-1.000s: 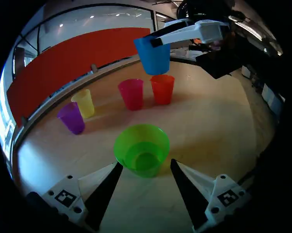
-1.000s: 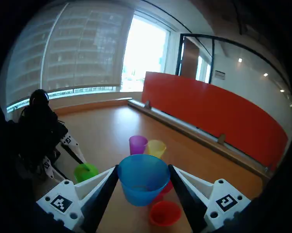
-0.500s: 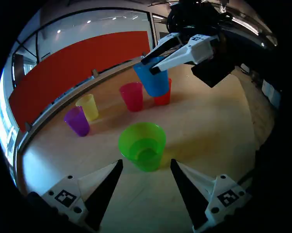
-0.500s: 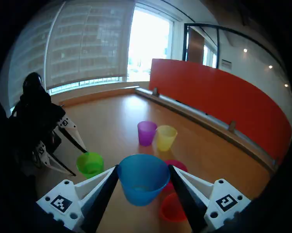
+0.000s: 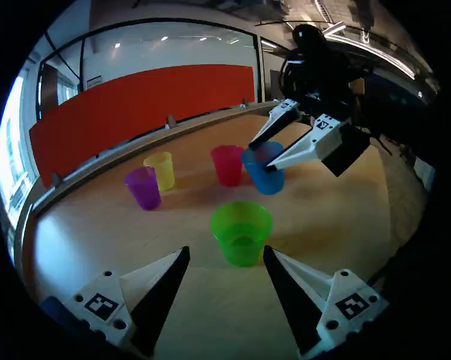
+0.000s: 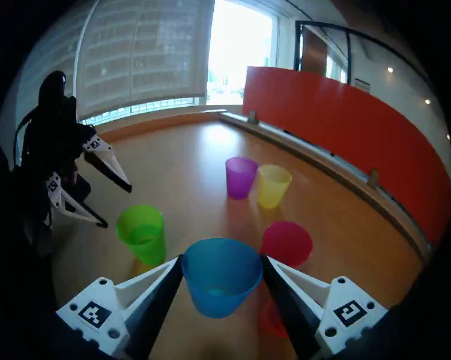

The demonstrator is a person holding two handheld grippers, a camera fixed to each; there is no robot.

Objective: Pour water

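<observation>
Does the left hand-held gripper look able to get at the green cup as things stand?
Probably yes. The left hand-held gripper is open, the green cup stands upright right ahead of its fingertips, and nothing lies between them.

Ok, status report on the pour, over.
Right gripper shut on blue cup. Left gripper open, green cup just ahead. Pink cup, orange cup crowd the blue cup.

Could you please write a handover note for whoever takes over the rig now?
Left gripper: open, facing the green cup, not touching it.
Right gripper: shut on the upright blue cup, beside the pink cup.
Purple cup and yellow cup stand together farther back.
Done: green cup holds some liquid.
To do: blue cup looks nearly empty; choose the next pour.
</observation>
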